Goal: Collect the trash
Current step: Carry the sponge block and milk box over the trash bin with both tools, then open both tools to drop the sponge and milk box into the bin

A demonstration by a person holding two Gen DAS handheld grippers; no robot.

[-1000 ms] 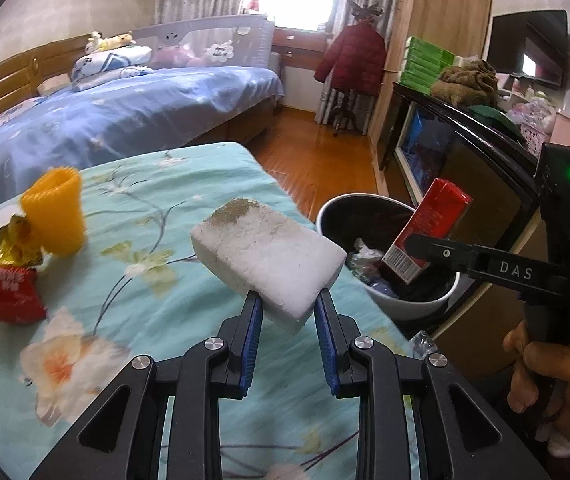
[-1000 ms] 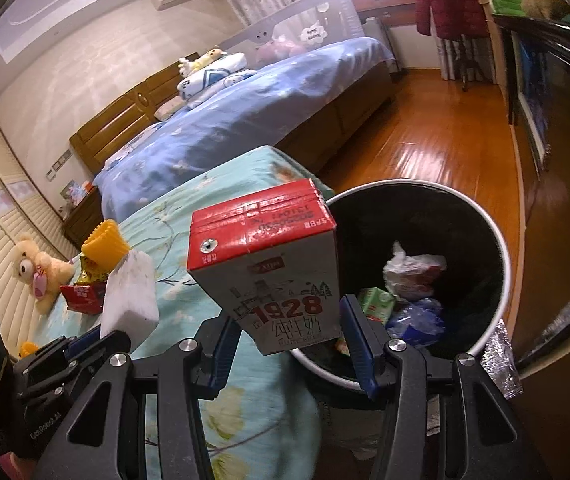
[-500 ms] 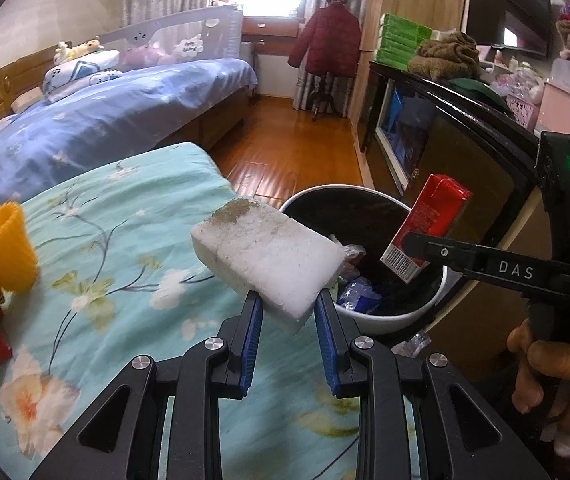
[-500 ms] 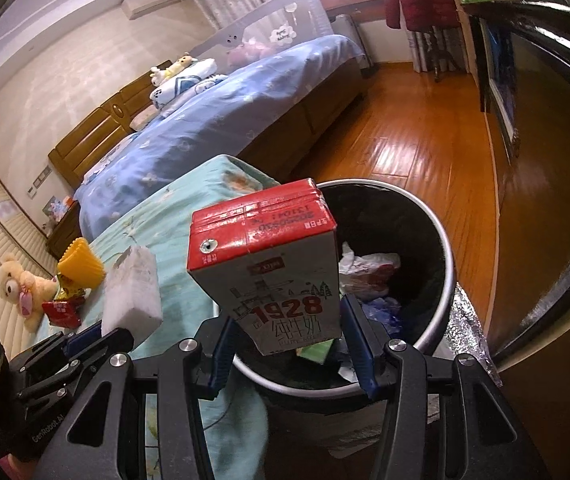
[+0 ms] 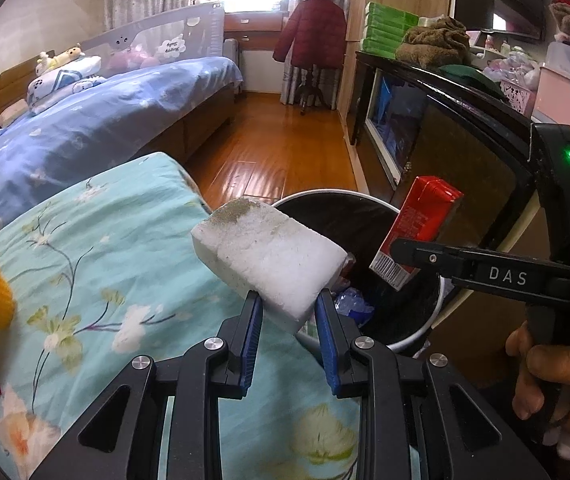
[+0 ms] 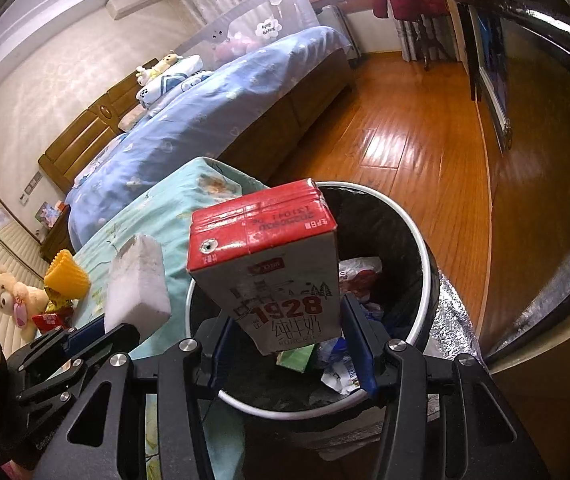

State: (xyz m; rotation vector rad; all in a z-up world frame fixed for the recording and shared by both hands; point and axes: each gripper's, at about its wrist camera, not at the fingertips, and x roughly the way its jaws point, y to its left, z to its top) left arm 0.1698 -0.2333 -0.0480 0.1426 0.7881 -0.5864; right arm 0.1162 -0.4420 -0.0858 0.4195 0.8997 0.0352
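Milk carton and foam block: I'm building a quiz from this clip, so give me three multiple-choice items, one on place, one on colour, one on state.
1. Where is the milk carton?
A. over the trash bin
B. on the bed
C. on the floor

2. What colour is the carton's top?
A. green
B. red
C. blue

3. What is the left gripper doing?
A. open, empty
B. lying on the bed
C. shut on the foam block

Key: 1 A, the trash bin rim rings it; 2 B, red top; 3 C, blue pads pinch the foam block.

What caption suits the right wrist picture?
Right gripper holds a red milk carton above the trash bin.
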